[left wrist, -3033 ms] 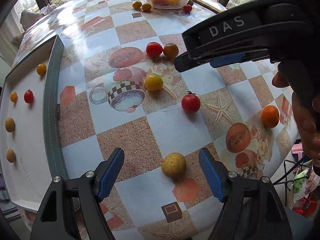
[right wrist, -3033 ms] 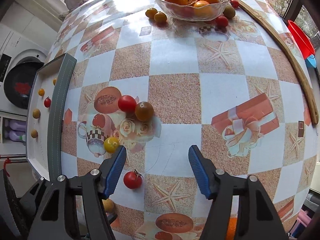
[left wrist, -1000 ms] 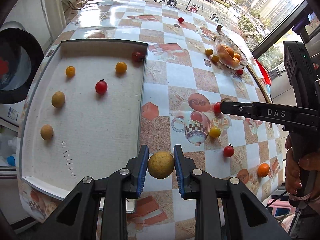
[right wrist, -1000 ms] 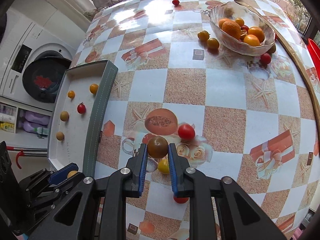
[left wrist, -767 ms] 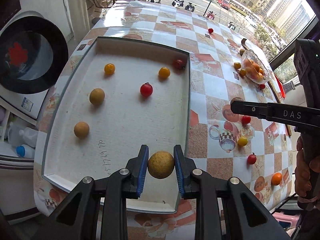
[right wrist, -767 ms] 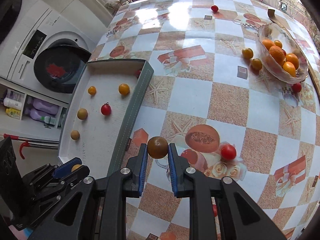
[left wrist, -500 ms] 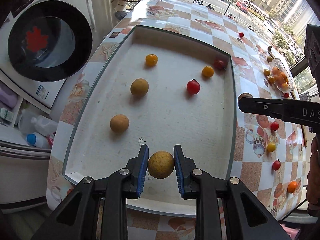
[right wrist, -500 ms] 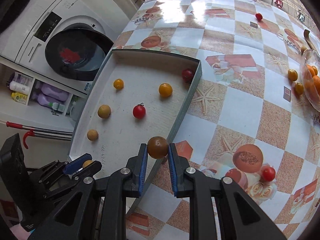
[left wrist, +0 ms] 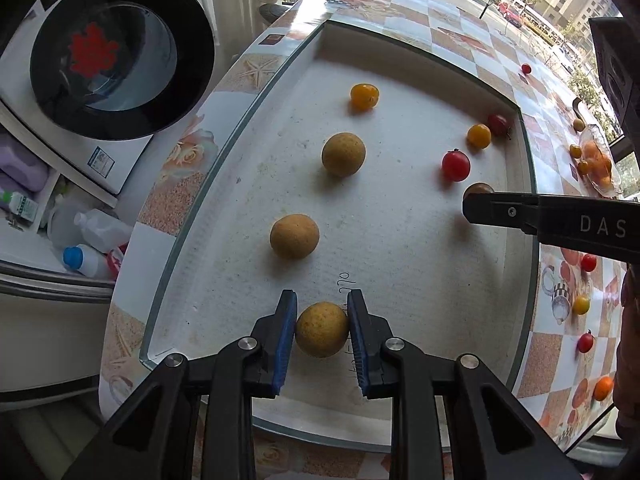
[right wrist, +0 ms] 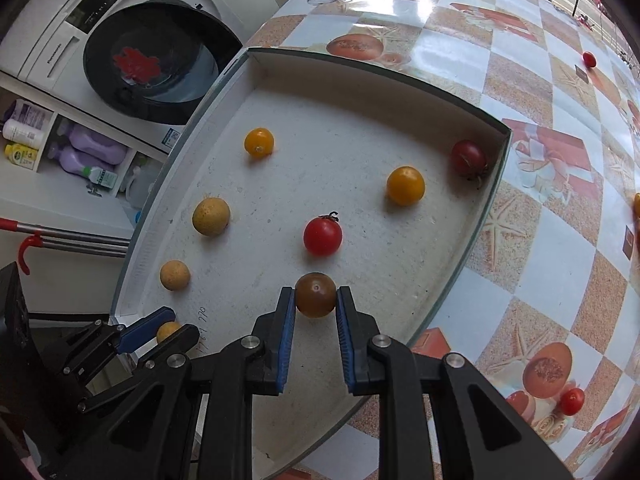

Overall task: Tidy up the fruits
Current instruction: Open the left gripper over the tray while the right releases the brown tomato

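Over the near end of the white tray [left wrist: 400, 240], our left gripper [left wrist: 322, 334] points steeply down, its blue pads closed on a tan round fruit [left wrist: 321, 335]. Our right gripper [right wrist: 316, 300] is also over the tray, toward its right wall, and clamps a brown tomato [right wrist: 315, 294] between its pads.

Six fruits lie on the tray floor:
- two tan round fruits [left wrist: 294, 236] [left wrist: 343, 154] along the left side;
- a small orange tomato [left wrist: 363, 96] toward the far left;
- a red tomato [right wrist: 322, 236] near the middle, just beyond the brown tomato;
- an orange tomato [right wrist: 405, 185] farther on;
- a dark red tomato [right wrist: 468, 158] in the far right corner, against the wall.

Right of the tray, on the checked tablecloth [right wrist: 520, 80], we see more tomatoes [left wrist: 585, 343] and a glass bowl of oranges [left wrist: 598, 160]. Left of the tray stands a washing machine [right wrist: 132, 52].
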A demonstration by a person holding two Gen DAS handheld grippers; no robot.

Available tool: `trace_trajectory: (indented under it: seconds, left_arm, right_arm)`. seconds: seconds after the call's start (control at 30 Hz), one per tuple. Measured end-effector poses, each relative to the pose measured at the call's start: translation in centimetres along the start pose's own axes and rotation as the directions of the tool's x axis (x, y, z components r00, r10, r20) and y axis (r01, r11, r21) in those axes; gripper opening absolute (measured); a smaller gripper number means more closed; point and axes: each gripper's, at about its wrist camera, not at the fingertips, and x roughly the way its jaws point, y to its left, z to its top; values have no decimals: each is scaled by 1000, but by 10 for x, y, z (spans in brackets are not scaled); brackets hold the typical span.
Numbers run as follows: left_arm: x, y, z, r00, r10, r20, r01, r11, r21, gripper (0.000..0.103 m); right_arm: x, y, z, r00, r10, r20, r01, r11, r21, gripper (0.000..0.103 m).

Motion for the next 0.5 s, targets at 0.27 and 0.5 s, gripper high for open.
trace_trajectory:
  seconds: [0.27,0.5]
  left_arm:
    - [5,-7,1,999,37,-16,-36,998,58,29]
    - [-3,-17,4,998,56,26,-58,992,115,83]
  right_arm:
    - [9,1,-1,1000,-19,-10,19,1000,0,24]
    - [-11,-8,-1,999,26,38,-28,999,40,63]
